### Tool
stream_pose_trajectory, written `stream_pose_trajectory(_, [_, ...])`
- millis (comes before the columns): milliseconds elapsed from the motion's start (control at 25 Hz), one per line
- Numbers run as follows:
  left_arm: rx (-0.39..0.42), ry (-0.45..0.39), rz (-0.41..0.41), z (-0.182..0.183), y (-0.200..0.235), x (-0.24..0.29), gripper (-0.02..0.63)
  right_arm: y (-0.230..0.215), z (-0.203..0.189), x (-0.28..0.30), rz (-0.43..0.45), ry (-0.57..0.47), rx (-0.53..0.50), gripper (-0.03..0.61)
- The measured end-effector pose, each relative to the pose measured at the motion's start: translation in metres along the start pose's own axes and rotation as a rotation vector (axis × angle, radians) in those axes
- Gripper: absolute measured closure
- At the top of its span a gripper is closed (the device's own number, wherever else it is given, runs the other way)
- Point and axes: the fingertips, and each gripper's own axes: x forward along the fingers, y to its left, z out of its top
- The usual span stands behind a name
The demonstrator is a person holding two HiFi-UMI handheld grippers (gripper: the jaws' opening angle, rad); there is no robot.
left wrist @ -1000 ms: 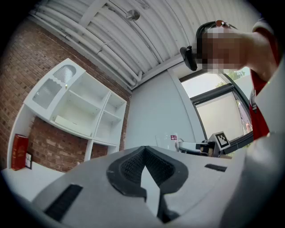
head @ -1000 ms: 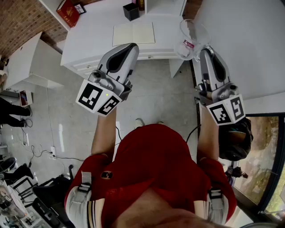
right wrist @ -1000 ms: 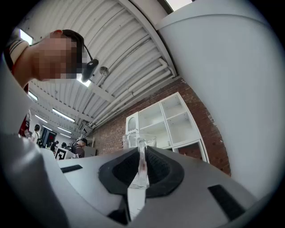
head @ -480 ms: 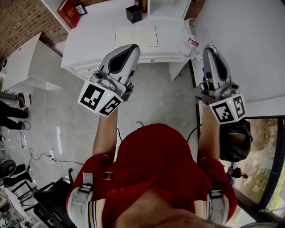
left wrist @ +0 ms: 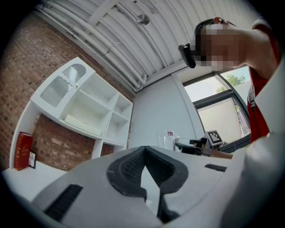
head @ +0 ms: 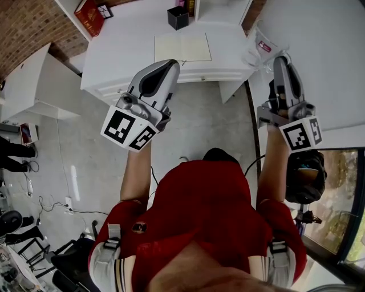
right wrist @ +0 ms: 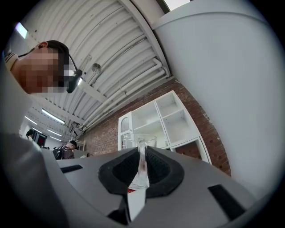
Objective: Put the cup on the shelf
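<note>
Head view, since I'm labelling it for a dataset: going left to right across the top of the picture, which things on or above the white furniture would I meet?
red box → black container → clear cup

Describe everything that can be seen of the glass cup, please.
The cup is clear glass and apparently empty, with a side handle and a small red-and-white label. It is carried in the air, beyond the corner of the white desk, and looks roughly upright in the right gripper view. The right tongs are closed on its thin handle, and nothing else touches it. The white shelf stands behind it in that view.
</note>
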Motion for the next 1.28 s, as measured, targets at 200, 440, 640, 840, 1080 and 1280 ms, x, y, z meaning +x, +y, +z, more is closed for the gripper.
stream_pose_trajectory(200, [-0.006, -0.01, 0.013, -0.005, 0.017, -0.001, 0.607, -0.01, -0.01, 0.011, -0.013, 0.011, -0.002, 0.552])
stream_pose_trajectory(440, [0.016, 0.023, 0.029, -0.022, 0.046, 0.033, 0.607, -0.054, -0.017, 0.043, -0.01, -0.024, 0.02, 0.552])
stream_pose_trajectory(640, [0.051, 0.049, 0.059, -0.037, 0.081, 0.091, 0.607, -0.119, -0.02, 0.086, 0.013, -0.062, 0.032, 0.552])
stream_pose_trajectory(840, [0.086, 0.067, 0.07, -0.048, 0.107, 0.175, 0.607, -0.192, -0.013, 0.131, 0.048, -0.068, -0.001, 0.552])
stream_pose_trajectory(1080, [0.114, 0.073, 0.088, -0.074, 0.133, 0.269, 0.607, -0.275, -0.014, 0.179, 0.108, -0.068, -0.009, 0.552])
stream_pose_trajectory(1280, [0.128, 0.082, 0.088, -0.077, 0.151, 0.333, 0.608, -0.319, -0.004, 0.221, 0.158, -0.064, -0.035, 0.552])
